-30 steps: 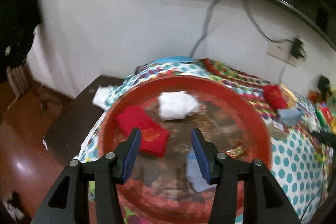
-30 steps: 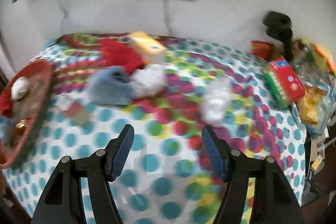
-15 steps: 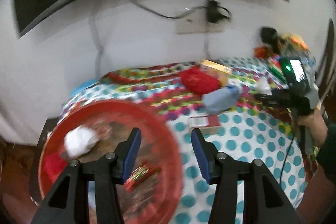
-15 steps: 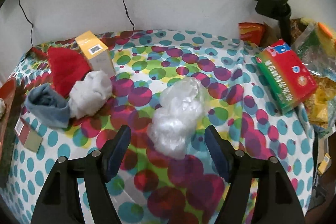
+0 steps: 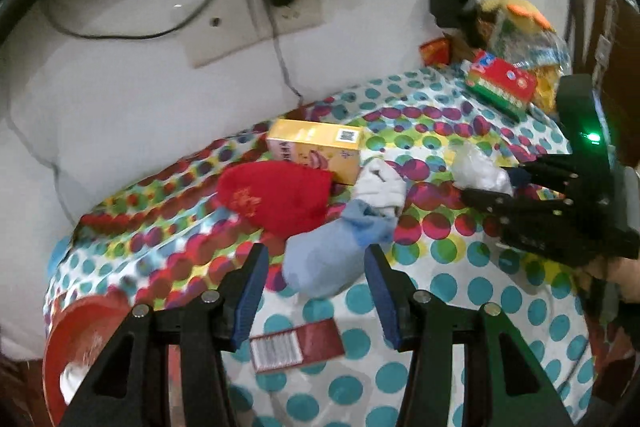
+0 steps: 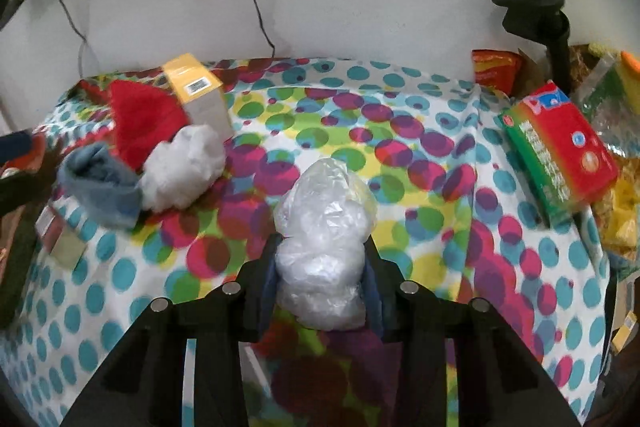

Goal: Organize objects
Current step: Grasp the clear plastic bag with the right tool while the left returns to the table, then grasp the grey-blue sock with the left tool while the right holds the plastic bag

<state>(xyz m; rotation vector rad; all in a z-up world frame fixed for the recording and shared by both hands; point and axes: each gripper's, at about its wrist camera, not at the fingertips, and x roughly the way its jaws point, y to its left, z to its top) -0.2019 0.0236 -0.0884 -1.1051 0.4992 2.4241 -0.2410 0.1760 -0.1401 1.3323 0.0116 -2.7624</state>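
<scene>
Fingers of right gripper (image 6: 320,281) just closed, clamping plastic bag (image 6: 326,227); tilted downward.

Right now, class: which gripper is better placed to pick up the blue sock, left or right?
Left. The left gripper is open with the blue sock just ahead; the right gripper has just closed on the plastic bag.

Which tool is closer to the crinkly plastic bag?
The right tool. Its jaws have just closed on the plastic bag. The left tool is off to the side, open above the blue sock.
</scene>
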